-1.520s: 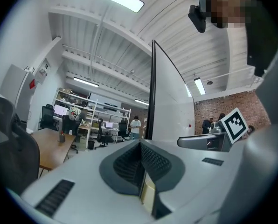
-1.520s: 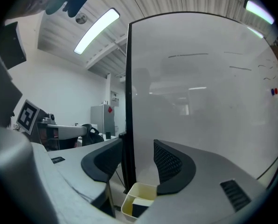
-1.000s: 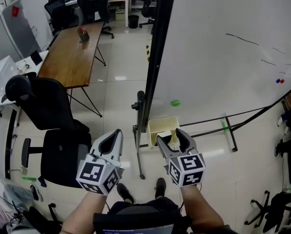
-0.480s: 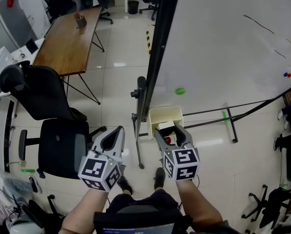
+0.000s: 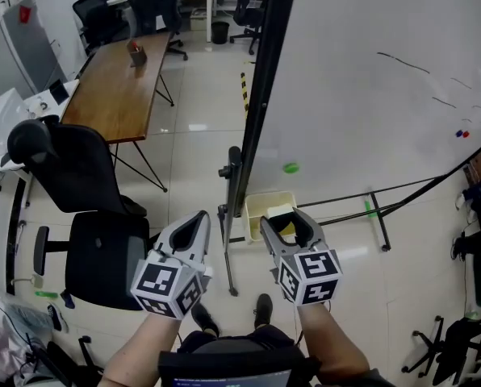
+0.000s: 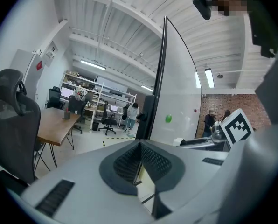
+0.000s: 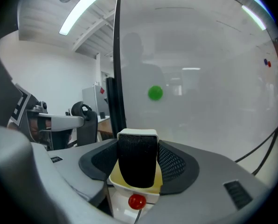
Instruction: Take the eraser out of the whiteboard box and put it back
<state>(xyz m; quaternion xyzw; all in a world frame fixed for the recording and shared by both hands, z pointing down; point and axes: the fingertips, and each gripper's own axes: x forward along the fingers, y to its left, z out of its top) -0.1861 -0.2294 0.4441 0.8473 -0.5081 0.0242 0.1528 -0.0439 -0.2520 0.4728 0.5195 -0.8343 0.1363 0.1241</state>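
A pale yellow whiteboard box (image 5: 258, 206) hangs at the foot of the whiteboard (image 5: 370, 95). In the right gripper view the eraser (image 7: 137, 160), black felt with a white back, stands upright in this box (image 7: 154, 180). My right gripper (image 7: 138, 162) has just been closing and both pads now lie against the eraser's sides. In the head view that gripper (image 5: 287, 221) reaches over the box. My left gripper (image 5: 194, 226) hovers to the left of the box, shut and empty, with its pads (image 6: 140, 160) meeting.
A red ball-shaped knob (image 7: 137, 201) sits at the box's front. A green magnet (image 5: 290, 168) sticks to the board above. The board's black stand (image 5: 228, 216) rises between the grippers. A black office chair (image 5: 87, 216) and a wooden table (image 5: 119, 87) stand to the left.
The right gripper's jaws have drawn in around the eraser in the box. Both hands sit in much the same place as before.
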